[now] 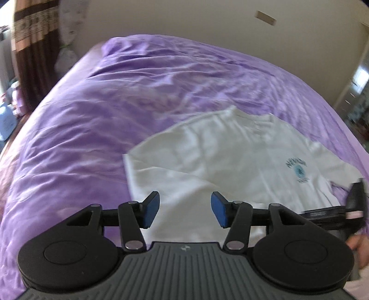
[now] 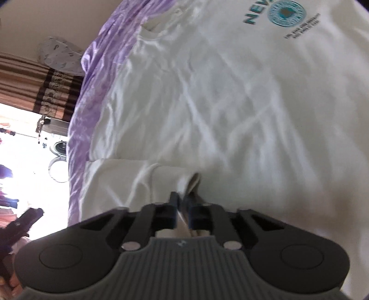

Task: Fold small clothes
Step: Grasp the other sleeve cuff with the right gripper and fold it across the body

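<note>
Home bedroom: bed under wrinkled purple sheet fills scene; brown striped curtain far left by bright window; plain beige wall beyond; washing machine outside.

A white cotton T-shirt is marked with a teal round emblem and teal lettering. The bed is covered by a crinkled purple bedsheet. Brown-and-tan banded curtains are patterned. Blue pads are seen on black claws.
</note>
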A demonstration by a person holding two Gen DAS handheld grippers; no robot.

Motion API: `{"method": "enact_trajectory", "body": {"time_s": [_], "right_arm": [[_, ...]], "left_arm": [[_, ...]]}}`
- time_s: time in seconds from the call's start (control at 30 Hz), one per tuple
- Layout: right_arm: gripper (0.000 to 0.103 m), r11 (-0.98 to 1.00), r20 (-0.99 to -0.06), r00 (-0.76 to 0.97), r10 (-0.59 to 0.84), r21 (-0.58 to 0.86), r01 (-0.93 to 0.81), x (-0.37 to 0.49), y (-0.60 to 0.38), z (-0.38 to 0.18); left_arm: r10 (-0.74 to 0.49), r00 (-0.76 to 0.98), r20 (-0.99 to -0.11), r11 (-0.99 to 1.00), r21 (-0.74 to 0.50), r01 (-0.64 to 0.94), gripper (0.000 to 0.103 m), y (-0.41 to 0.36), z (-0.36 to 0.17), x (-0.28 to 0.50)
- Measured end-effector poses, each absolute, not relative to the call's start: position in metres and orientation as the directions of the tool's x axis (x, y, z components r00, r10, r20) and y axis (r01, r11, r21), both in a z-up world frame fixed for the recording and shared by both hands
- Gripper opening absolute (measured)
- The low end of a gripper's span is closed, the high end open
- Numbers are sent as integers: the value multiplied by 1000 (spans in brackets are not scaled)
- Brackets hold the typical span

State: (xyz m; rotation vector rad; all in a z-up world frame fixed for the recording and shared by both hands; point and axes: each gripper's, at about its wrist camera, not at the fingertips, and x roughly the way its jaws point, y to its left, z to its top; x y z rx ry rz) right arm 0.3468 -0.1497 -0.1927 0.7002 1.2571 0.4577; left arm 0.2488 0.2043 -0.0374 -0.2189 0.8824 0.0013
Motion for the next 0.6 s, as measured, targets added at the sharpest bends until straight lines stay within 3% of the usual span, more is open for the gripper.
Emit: {"method": "enact_trajectory", "body": {"time_s": [0.23,0.4,0.6], "right_arm": [[0,771,-679,371,634,590,-238,355,-103,-54],[0,791,-611,504,611,443,-421,371,-61,60],[0,818,-546,611,573,331,-471,407,-35,136]], "left_arm": [[-43,659,-751,965,-202,-168,55,238,-39,232],[-54,682,-729,945,-258,-202,52,253,-39,224],[-80,683,-726,931,-299,-210,47,259,-49,227]]}}
